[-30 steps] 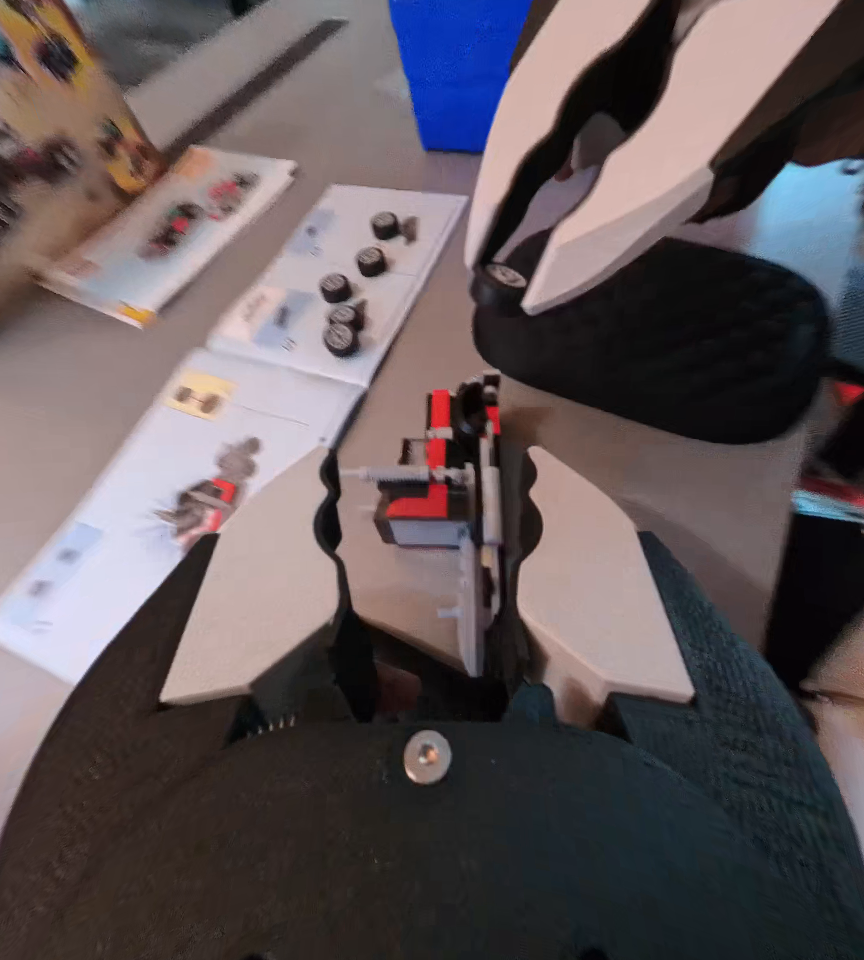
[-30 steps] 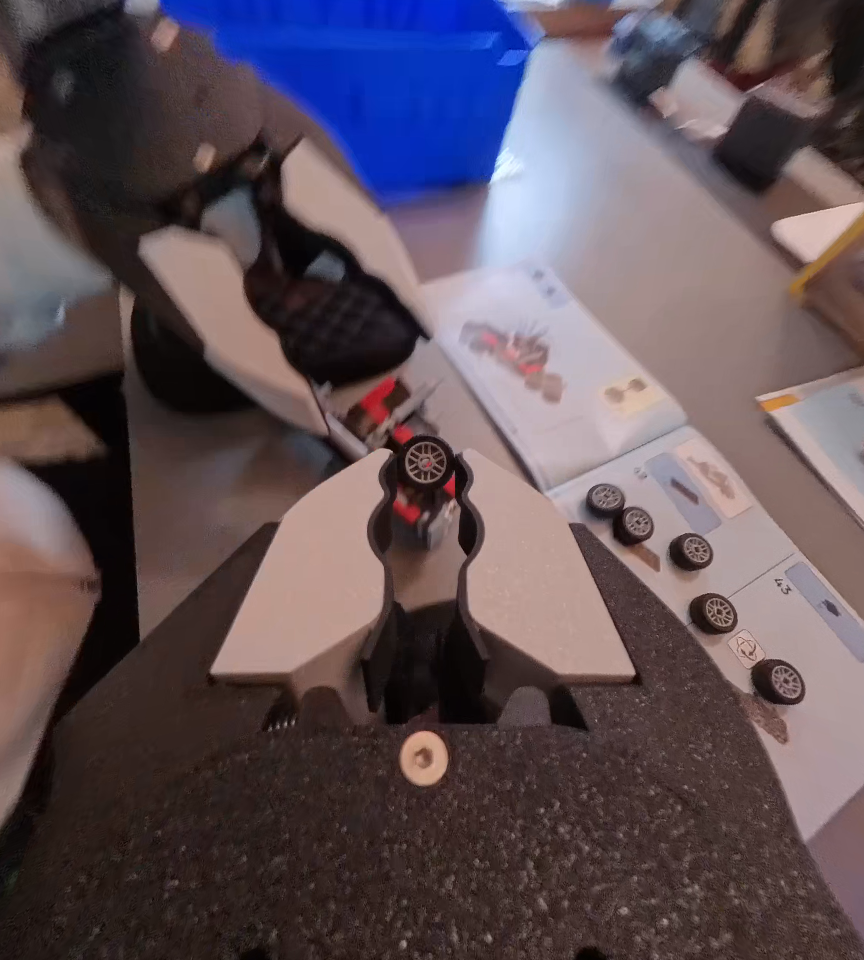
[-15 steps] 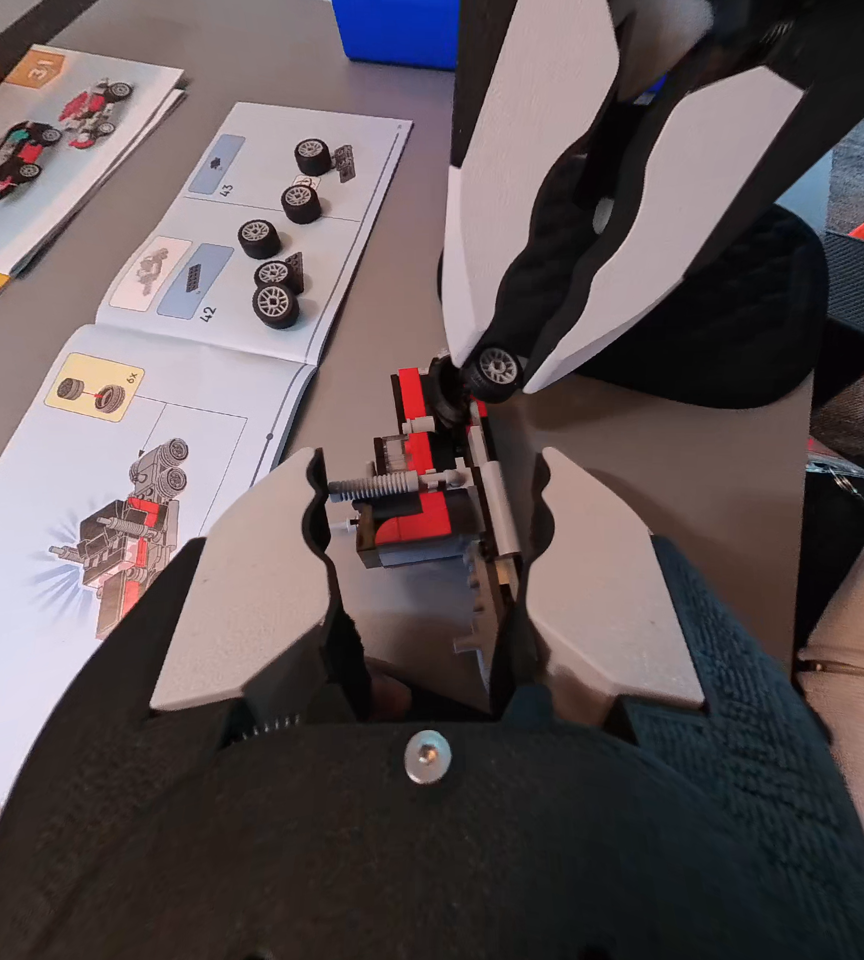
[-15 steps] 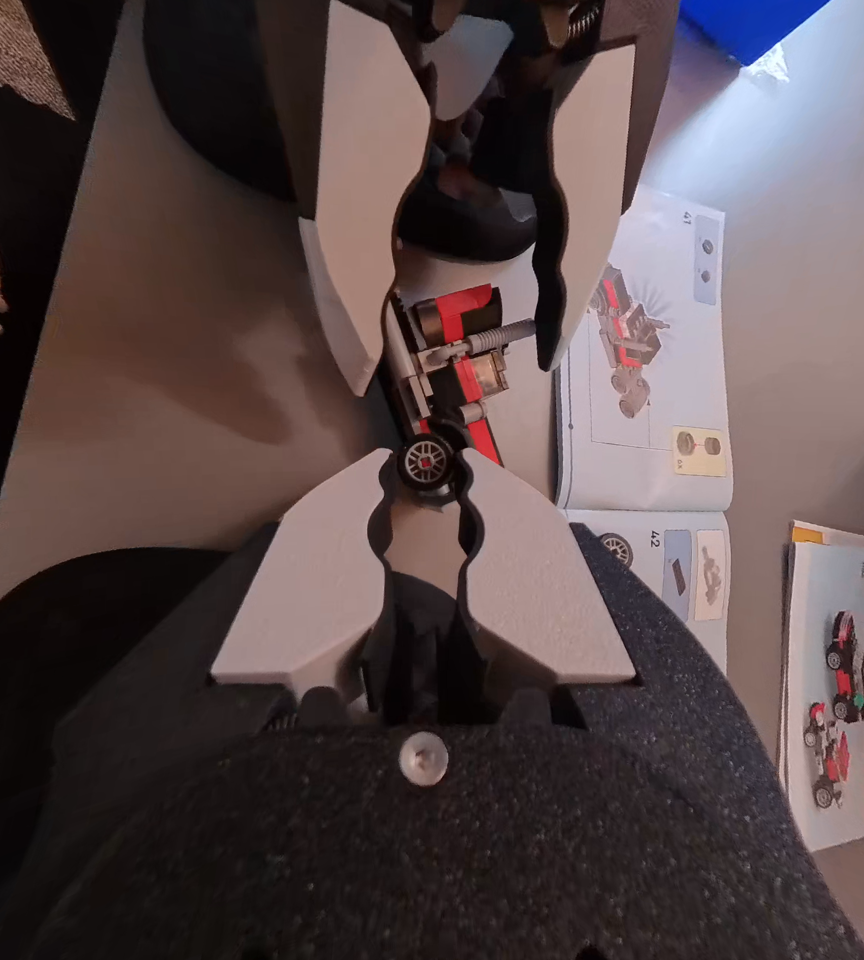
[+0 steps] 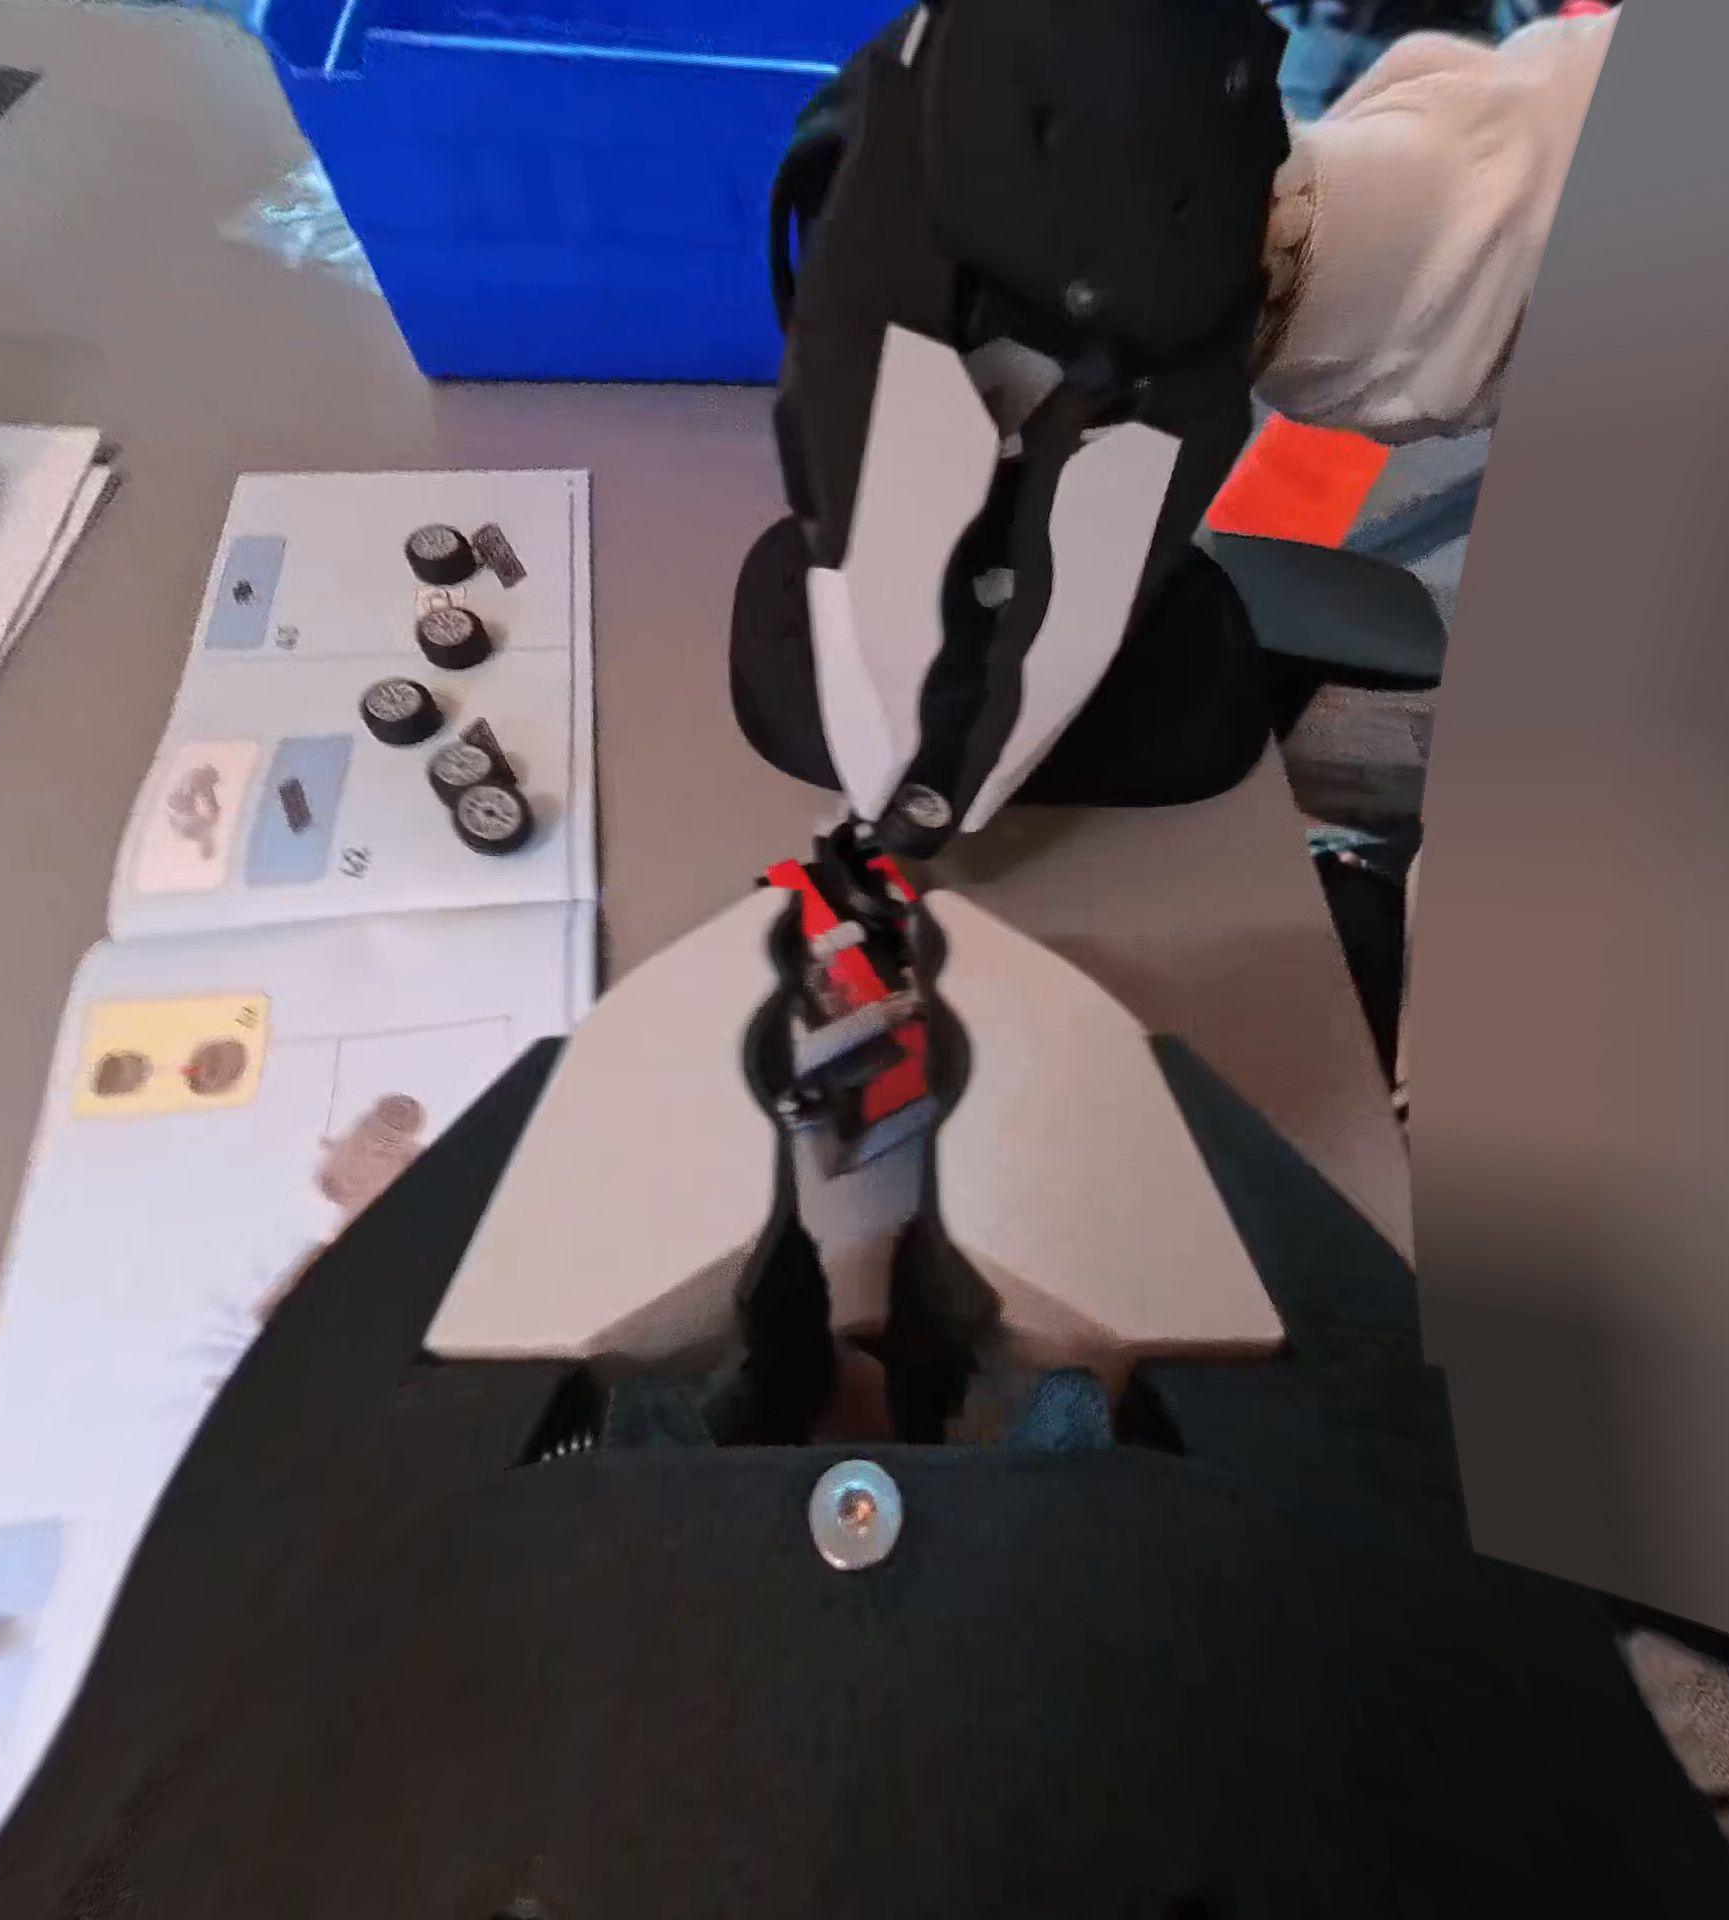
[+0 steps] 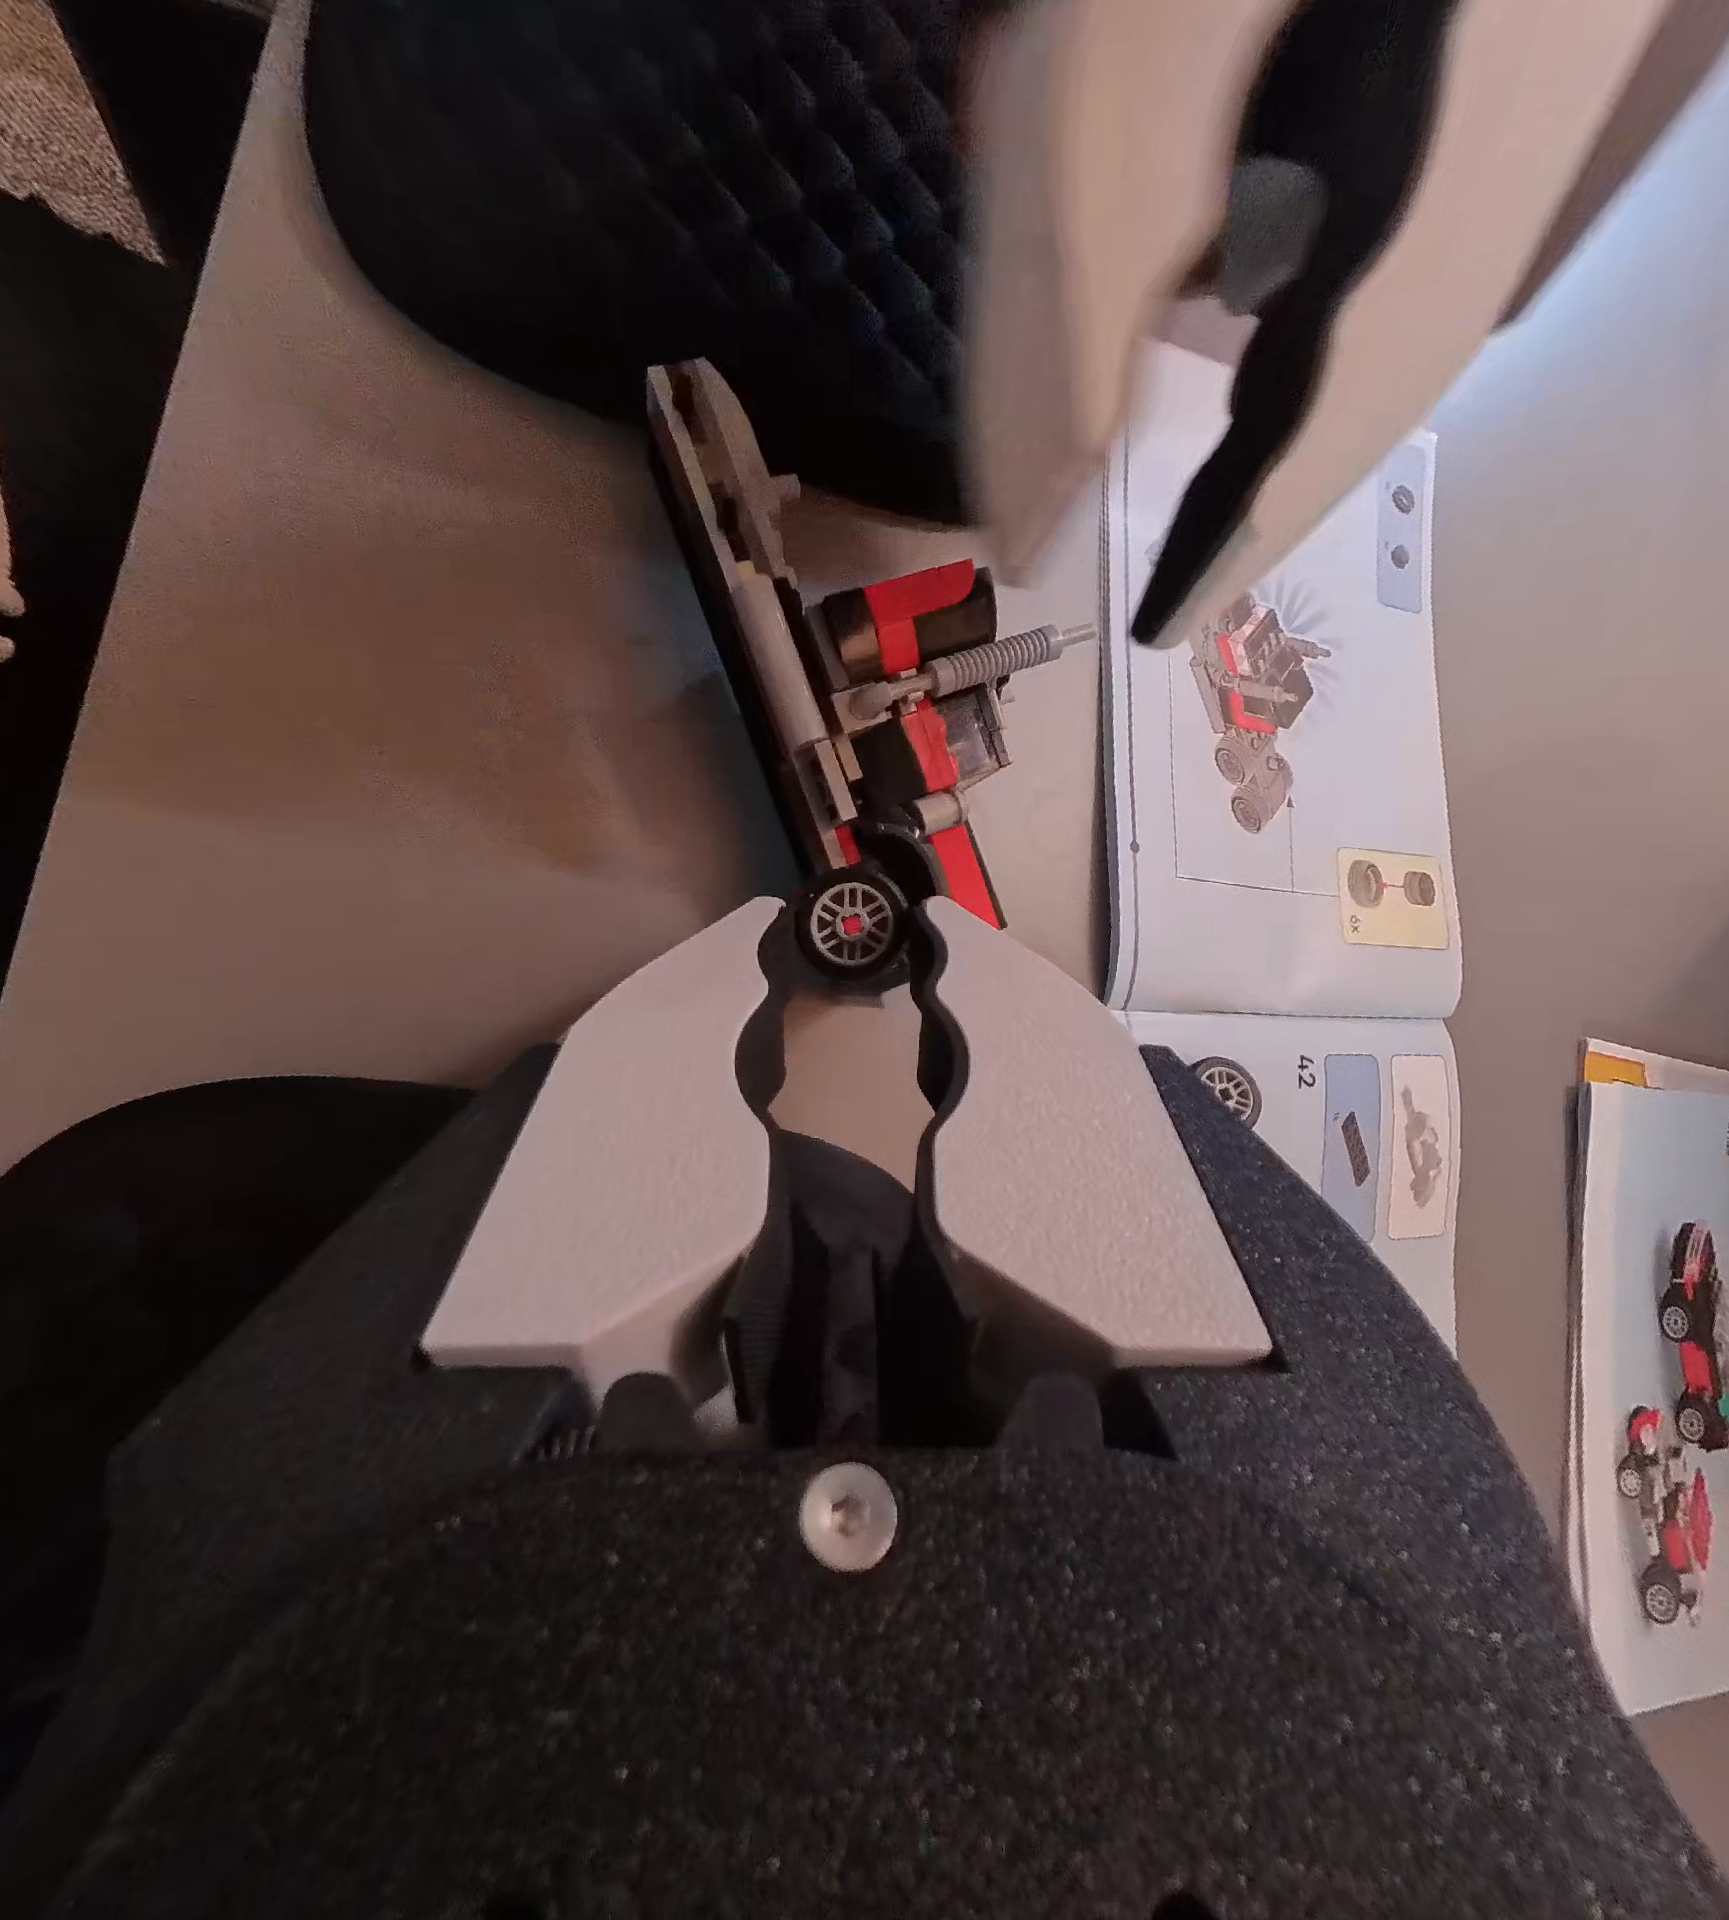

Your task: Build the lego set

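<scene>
Hand-held gripper (image 6: 855, 940) pinches wheel (image 6: 852, 923); grey table (image 6: 372, 727).

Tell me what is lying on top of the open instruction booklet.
On the open booklet, five loose black wheels with grey rims lie on its far page, with small dark pieces beside some. The left gripper hides the near page's right part.

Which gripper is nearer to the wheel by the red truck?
Right. The right gripper pinches the wheel in its jaws at the truck; the left gripper hangs by its body, farther off.
</scene>
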The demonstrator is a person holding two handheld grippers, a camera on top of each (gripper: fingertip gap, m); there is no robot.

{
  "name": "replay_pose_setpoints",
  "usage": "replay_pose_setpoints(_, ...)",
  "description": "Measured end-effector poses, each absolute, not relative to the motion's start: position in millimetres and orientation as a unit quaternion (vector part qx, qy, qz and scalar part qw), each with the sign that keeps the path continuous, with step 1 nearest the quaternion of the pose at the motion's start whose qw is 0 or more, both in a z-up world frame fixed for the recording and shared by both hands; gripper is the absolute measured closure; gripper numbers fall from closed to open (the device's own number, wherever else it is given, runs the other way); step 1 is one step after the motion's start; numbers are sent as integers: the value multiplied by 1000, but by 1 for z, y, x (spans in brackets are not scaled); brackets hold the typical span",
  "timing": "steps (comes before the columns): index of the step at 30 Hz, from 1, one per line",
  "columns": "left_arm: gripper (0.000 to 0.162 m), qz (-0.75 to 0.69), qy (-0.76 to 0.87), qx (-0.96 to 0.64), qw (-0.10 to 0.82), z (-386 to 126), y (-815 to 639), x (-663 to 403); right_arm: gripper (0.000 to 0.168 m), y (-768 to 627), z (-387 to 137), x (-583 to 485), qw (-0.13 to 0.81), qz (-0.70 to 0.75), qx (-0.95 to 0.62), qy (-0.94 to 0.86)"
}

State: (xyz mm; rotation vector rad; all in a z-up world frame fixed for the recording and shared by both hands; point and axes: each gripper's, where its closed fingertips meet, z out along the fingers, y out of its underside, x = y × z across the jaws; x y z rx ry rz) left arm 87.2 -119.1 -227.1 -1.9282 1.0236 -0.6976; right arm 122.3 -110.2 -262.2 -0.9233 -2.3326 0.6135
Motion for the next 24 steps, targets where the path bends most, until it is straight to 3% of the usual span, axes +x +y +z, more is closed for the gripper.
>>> replay_pose_setpoints(2,159,-305,449,-745,388,-224,-107,79,147,-111,-260,123,276,243,-350,-861)
replay_pose_setpoints(10,161,-368,559,-722,177,-281,-75,84,147,-109,-262,120,280,261,-382,-841)
replay_pose_setpoints(24,161,-418,594,-660,192,-294,-85,98,147,-109,-269,111,262,253,-380,-851)
